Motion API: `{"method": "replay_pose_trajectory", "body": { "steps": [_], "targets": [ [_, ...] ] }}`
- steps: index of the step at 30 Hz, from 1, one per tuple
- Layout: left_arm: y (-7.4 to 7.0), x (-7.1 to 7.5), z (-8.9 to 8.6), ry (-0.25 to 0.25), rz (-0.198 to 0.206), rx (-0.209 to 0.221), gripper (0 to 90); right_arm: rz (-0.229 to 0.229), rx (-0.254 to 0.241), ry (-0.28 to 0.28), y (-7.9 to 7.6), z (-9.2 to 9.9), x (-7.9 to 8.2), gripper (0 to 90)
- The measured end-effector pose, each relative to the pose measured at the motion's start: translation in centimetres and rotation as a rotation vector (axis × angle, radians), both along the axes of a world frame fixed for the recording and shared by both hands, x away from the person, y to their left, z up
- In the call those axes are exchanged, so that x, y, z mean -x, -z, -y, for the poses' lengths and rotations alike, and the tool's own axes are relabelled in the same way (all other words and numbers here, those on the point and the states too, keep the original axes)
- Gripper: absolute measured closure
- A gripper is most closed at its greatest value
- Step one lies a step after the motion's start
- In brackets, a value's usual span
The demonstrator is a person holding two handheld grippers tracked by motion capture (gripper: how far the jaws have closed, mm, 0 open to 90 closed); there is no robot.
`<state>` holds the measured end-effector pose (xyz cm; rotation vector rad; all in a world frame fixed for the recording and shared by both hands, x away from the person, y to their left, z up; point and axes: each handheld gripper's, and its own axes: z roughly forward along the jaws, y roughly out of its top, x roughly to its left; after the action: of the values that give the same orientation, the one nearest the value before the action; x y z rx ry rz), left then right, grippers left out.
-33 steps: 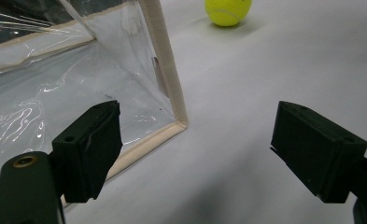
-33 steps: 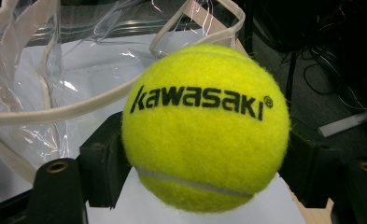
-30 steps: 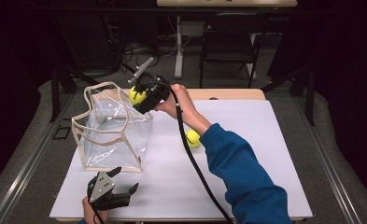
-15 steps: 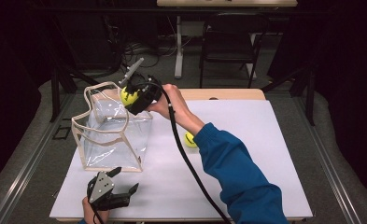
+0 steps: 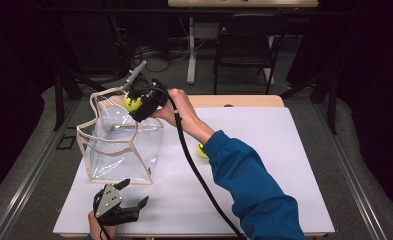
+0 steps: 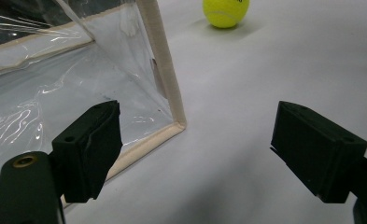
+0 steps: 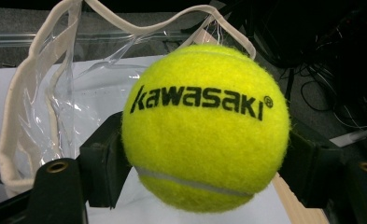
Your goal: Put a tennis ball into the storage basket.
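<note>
Yellow felt is showing between the black jaws of the right gripper (image 7: 204,163), which are clamping a tennis ball (image 7: 204,126) marked "kawasaki" from both sides. In the high view that right gripper (image 5: 136,102) is hanging at the far upper rim of a clear plastic bag (image 5: 116,145) with cream fabric edging and looping handles, and the ball (image 5: 132,102) is sitting level with the bag's open mouth, above the rim rather than down inside. The bag is standing upright on the left part of the white table (image 5: 284,150). A person's arm in a blue sleeve (image 5: 249,185) is reaching across the table from the lower right to the gripper. A second tennis ball (image 6: 226,11) is lying on the table just beside that forearm, well apart from the bag. The left gripper (image 5: 129,197) is resting near the table's front edge, its jaws standing wide apart with nothing between them, pointing past the bag's near bottom corner (image 6: 179,123)
</note>
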<state>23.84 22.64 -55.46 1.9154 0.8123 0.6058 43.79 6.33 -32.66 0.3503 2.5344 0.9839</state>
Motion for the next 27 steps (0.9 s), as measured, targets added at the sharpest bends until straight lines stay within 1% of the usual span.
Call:
{"method": "replay_pose_trajectory", "body": {
  "steps": [5, 11, 21, 27],
  "targets": [
    [0.0, 0.0, 0.0, 0.000, 0.000, 0.000, 16.1, 0.003, -0.011, -0.003, -0.1, -0.4, 0.1, 25.8],
    [0.0, 0.0, -0.1, 0.000, 0.002, -0.001, 16.1, 0.004, -0.008, -0.026, 0.1, -1.5, 0.4, 25.9],
    [-0.1, 0.0, -0.1, 0.001, 0.004, 0.001, 16.1, -0.002, -0.028, -0.038, 0.3, -2.3, 0.3, 25.9],
    [-0.1, 0.0, -0.1, 0.004, 0.002, 0.000, 16.1, -0.016, -0.029, -0.048, 0.7, -2.9, 0.3, 25.8]
  ]
}}
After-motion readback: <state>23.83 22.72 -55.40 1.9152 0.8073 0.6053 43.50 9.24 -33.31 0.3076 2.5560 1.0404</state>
